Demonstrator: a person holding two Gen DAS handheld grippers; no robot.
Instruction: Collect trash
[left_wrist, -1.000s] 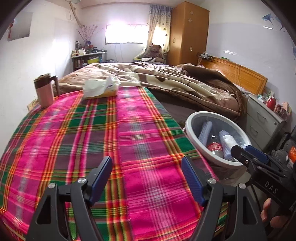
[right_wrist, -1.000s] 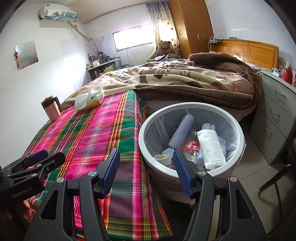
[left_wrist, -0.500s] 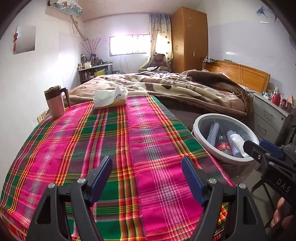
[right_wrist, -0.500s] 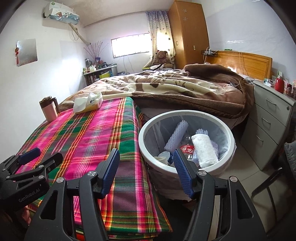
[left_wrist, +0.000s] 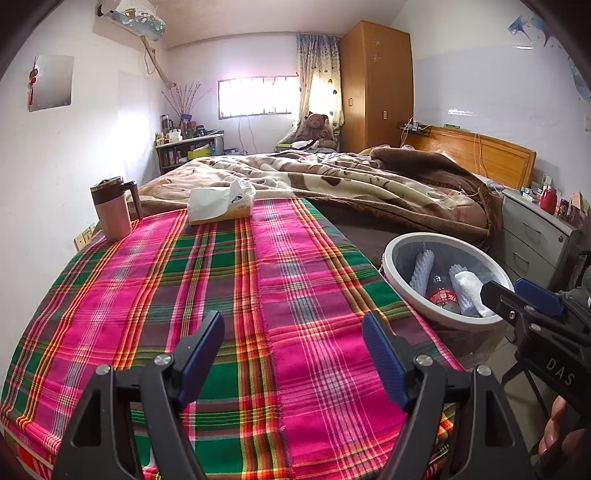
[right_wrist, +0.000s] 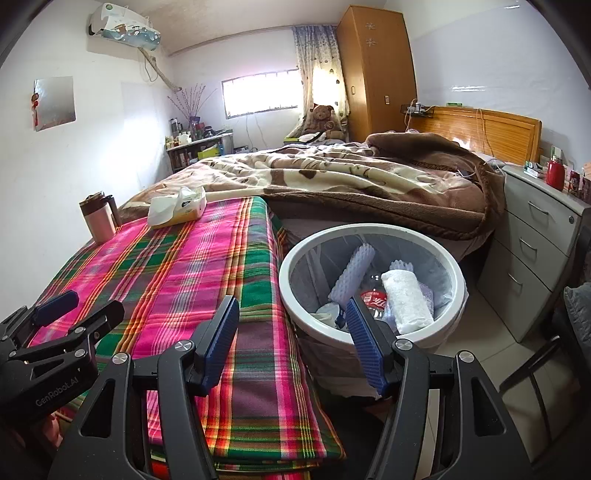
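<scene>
I read the collecting as nearly finished: the white trash bin beside the table already holds a foam fruit sleeve, a rolled white towel or paper wad, a clear bottle with a red label and some crumpled scraps, and I see no loose litter on the plaid tablecloth. What sits on it looks like things to keep: a pink mug with a brown lid at the far left corner and a tissue box at the far edge, well apart from both grippers.

To do this step well, I would sweep each wrist view slowly across the cloth and the floor by the bin before calling it done, and keep clear of the mug and tissue box so neither gets knocked.

My left gripper hovers above the near edge of the cloth, jaws spread wide, holding and touching nothing. My right gripper hangs over the table's corner and the bin's near rim, also spread wide and empty; 1 blue pad overlaps the rim in view, but I cannot tell whether it touches.
</scene>
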